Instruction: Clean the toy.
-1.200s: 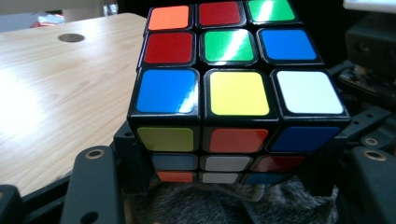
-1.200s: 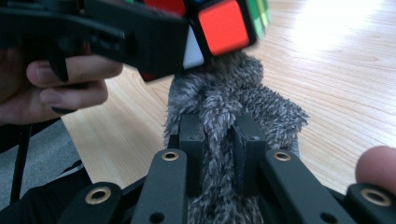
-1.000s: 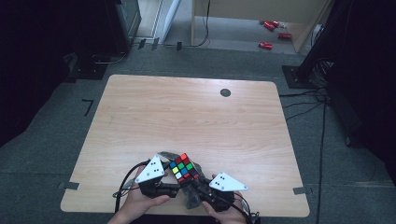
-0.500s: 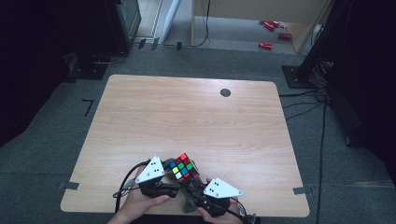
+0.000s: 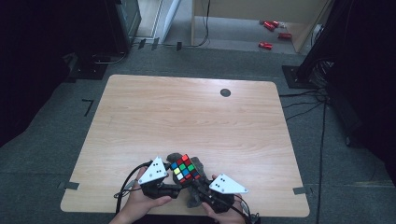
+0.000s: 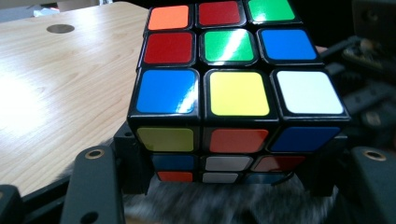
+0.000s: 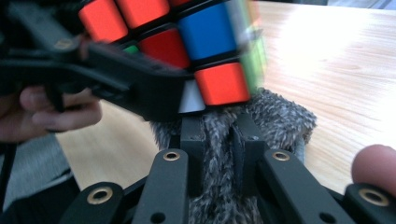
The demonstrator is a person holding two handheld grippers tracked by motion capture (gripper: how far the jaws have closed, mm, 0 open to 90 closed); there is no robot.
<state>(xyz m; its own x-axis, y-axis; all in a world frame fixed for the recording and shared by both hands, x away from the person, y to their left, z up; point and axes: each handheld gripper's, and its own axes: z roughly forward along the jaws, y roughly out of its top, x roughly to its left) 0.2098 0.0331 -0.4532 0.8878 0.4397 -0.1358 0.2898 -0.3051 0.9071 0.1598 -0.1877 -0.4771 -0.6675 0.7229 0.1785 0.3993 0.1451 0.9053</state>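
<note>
Two tools meet at the near edge of the wooden surface (image 5: 196,116), with a colour-tiled puzzle cube (image 5: 185,168) and a grey furry cloth (image 5: 198,165) between them. Left tool (image 5: 180,179) has its jaws part-open and clamped on the cube's two side faces, holding it raised just above the cloth; in the left gripper view the cube (image 6: 238,88) sits squarely between the jaws with fur under it. Right tool (image 5: 198,186) has its jaws nearly together, pinching a fold of the cloth (image 7: 219,140) right beneath the cube's lower corner (image 7: 205,51).
</note>
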